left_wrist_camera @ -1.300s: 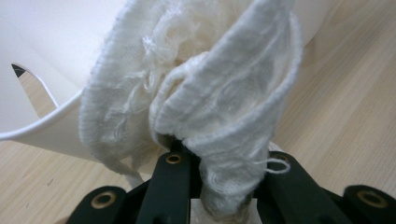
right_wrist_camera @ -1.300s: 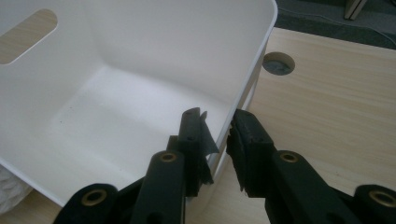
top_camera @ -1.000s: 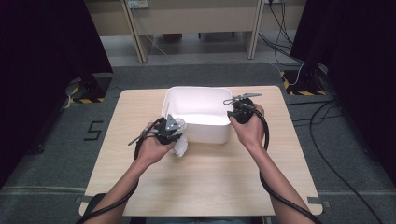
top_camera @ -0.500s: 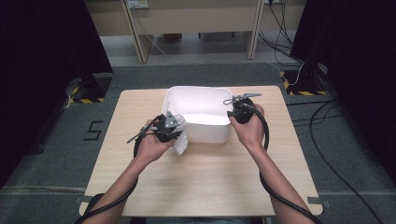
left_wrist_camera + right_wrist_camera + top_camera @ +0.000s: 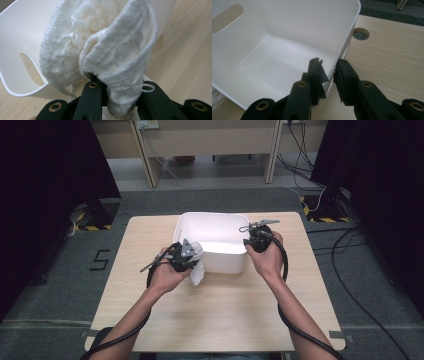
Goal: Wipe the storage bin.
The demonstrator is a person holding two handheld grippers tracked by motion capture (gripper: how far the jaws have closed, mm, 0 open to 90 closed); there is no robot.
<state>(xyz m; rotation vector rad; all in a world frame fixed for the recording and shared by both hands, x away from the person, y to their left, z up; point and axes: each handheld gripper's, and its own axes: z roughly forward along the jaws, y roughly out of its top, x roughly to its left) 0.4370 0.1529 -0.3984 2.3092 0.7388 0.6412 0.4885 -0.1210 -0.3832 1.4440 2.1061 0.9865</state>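
Nearest the person's edge of the table (image 5: 220, 320), the wood is bare and two forearms reach forward over it. The left tongs (image 5: 186, 256) sit a little left of the table's middle, just at the near left corner of the white plastic bin (image 5: 235, 265). Their jaws are clamped tight on a bunched white knitted cloth (image 5: 112, 57), which bulges up out of the grip in the left gripper view; in the high view part of the cloth hangs down beside the bin's near wall toward the table. The right tongs (image 5: 328, 75) straddle the bin's right wall near its near right corner, one jaw inside the bin and one outside, with the rim between the pads; whether the pads press on the wall I cannot tell. The bin stands toward the far edge, at its middle.
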